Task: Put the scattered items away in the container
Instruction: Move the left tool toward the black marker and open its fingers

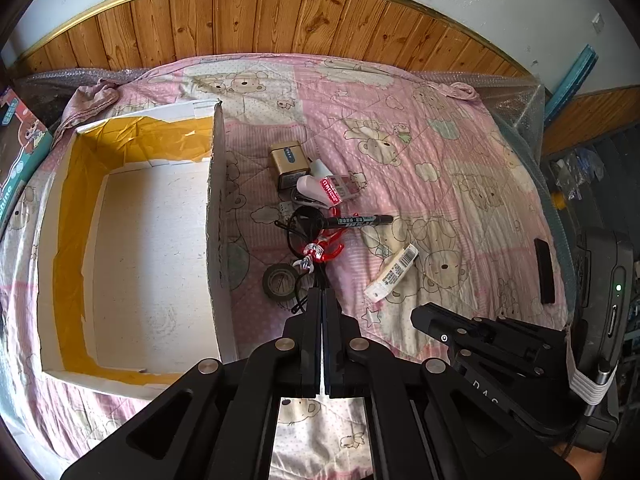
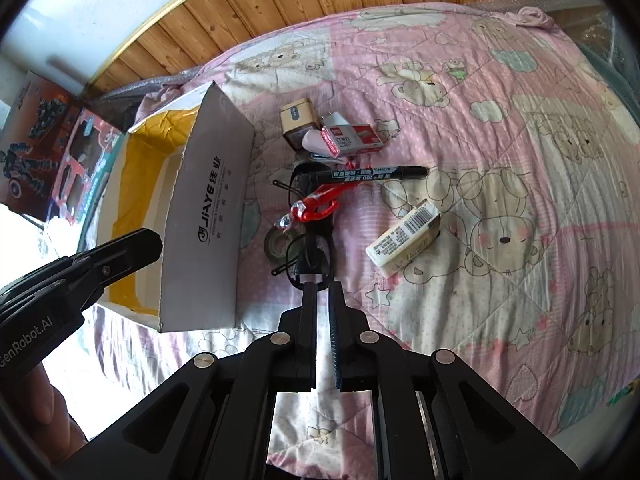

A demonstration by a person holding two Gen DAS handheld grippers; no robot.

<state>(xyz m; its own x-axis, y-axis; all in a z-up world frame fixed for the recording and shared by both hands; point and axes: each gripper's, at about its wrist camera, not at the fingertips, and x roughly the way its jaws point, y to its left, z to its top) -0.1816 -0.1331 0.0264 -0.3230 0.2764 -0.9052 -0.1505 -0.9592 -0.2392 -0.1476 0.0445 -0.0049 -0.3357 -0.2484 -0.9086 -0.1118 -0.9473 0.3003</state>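
Clutter sits mid-frame on the pink quilt (image 1: 460, 152): black marker (image 2: 370, 173), red carabiner (image 2: 320, 204), tape roll (image 1: 280, 282), barcoded packet (image 2: 404, 240). Left gripper (image 1: 322, 292) is pressed closed, empty. Right gripper (image 2: 322, 286) is narrowly parted, nearing the black cord (image 2: 302, 256). Cardboard box (image 1: 218, 216) waits at left, its tall flap standing between pile and opening.

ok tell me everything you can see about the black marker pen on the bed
The black marker pen lies flat on the pink bear-print quilt, roughly crosswise, capped end pointing right. Its barrel looks like plastic and carries a white label with printed text. Its left end sits over the red clip and the black cord in the cluttered pile. Neither gripper touches it.
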